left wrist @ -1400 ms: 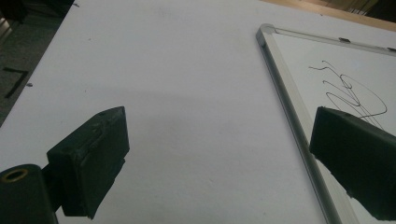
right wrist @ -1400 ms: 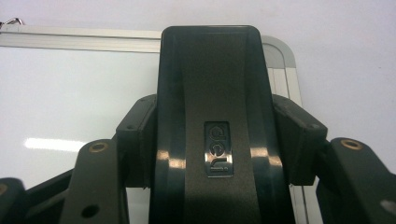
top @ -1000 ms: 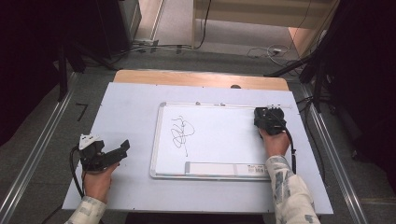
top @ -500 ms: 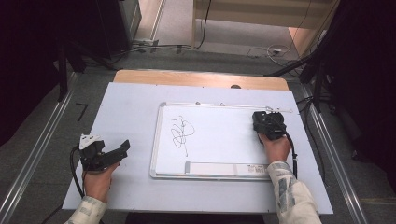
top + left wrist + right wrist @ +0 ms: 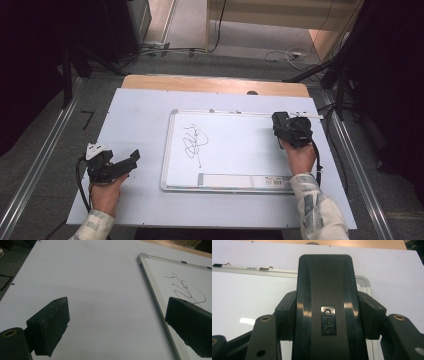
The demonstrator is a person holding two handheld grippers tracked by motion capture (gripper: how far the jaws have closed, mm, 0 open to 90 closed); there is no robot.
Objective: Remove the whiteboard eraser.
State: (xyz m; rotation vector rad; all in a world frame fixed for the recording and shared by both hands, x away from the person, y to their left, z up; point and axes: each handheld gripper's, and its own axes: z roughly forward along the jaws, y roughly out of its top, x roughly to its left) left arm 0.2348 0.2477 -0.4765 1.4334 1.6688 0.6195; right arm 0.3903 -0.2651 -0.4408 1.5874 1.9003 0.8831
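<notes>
In the high view, a whiteboard lies at the centre of a pale table, with a black scribble in its left half. The right gripper sits at the board's upper right corner, in the right of the frame, its jaws clamped on a black eraser. The left gripper rests at the lower left of the frame, on bare table well apart from the board's left rim, jaws spread wide with nothing between them.

In the left gripper view, the two jaws stand far apart at the lower corners; between them is plain table, and the board's metal rim runs down the right side with the scribble beyond it.

In the right gripper view, the eraser rises up the middle, gripped on both sides, and hides much of the board's corner behind it. Two small clips sit on the top rim at upper left.
</notes>
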